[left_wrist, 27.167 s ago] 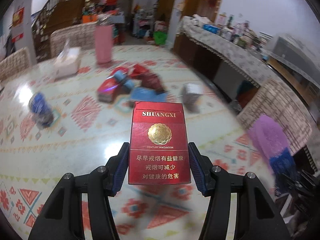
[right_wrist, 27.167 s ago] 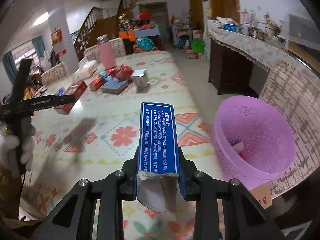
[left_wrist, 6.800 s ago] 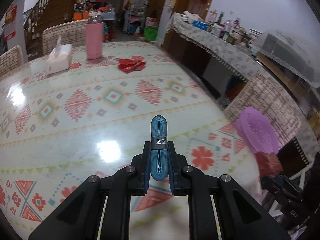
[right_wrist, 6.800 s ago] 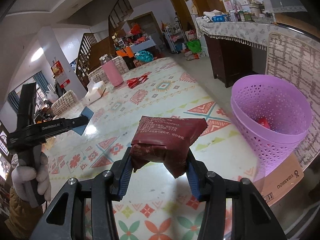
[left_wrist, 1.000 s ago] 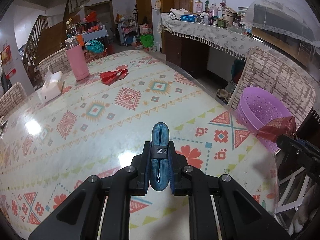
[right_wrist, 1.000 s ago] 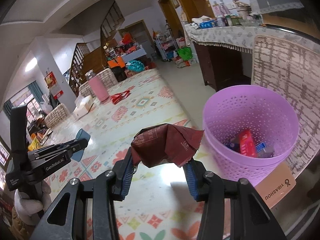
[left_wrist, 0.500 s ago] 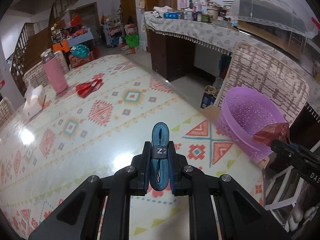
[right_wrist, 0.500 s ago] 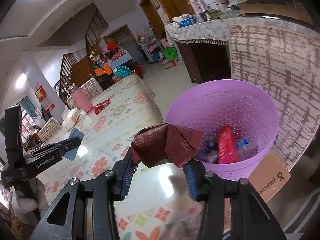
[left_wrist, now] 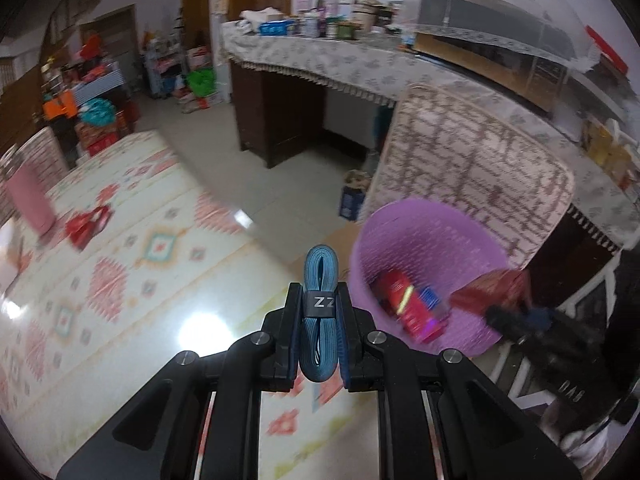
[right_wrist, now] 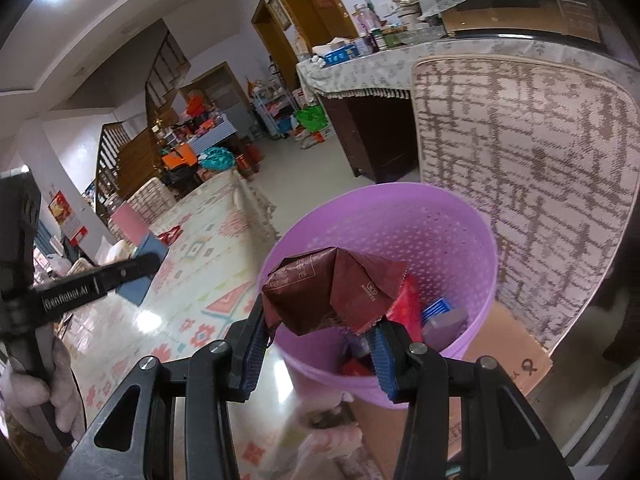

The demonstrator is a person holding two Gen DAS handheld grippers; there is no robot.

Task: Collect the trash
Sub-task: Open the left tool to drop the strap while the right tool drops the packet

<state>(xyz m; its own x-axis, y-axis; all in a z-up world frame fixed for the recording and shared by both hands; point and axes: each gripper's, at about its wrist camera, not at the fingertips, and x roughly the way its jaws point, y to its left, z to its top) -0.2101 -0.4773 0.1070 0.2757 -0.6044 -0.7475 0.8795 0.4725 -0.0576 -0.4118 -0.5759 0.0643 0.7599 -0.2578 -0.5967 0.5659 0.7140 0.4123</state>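
My right gripper (right_wrist: 320, 340) is shut on a dark red crumpled packet (right_wrist: 336, 288) and holds it over the near rim of the purple perforated basket (right_wrist: 448, 224). The basket holds red and blue boxes (right_wrist: 408, 308). My left gripper (left_wrist: 320, 320) is shut on a flat blue pack (left_wrist: 320, 296) with a black "ZZ" band, above the table's edge just left of the basket (left_wrist: 420, 240). The right gripper and its packet (left_wrist: 492, 292) show at the basket's right side in the left wrist view.
The patterned table (left_wrist: 120, 280) carries a red wrapper (left_wrist: 86, 222) and a pink bottle (left_wrist: 28, 200) far off. A woven chair back (right_wrist: 540, 168) stands behind the basket, which sits on a cardboard box (right_wrist: 504, 348). A draped sideboard (left_wrist: 340, 64) lines the wall.
Both grippers have moved toward the basket. The red packet now hangs over the basket's rim and the blue pack is close beside it. Both grips are unchanged.
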